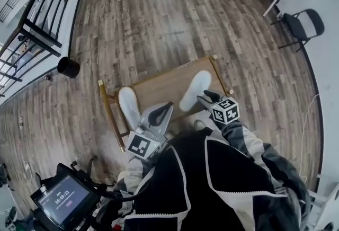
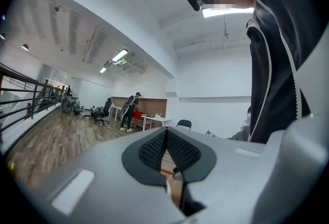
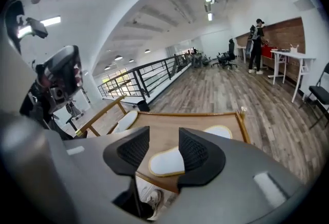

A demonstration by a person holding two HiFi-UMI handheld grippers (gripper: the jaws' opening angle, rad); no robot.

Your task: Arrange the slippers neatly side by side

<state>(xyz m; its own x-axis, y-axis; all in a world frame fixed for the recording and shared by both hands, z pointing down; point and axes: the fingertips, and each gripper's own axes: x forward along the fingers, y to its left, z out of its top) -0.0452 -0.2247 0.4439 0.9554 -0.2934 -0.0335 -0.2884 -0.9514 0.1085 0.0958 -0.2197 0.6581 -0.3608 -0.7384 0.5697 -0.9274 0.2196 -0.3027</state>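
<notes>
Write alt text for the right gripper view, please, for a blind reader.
The right gripper, its fingers apart and empty, points down at a white slipper on a wooden table; a second slipper lies at the table's left edge.

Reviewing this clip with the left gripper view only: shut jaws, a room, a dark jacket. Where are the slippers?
Observer: The head view shows both on a low wooden table, the left slipper at its left edge, the right slipper toward its right.
Operator: Is the right gripper holding one?
Observer: No. The right gripper is open; its own view shows the right slipper's near end between the jaws, not pressed.
Operator: And the left gripper?
Observer: In the head view the left gripper sits beside the left slipper.
</notes>
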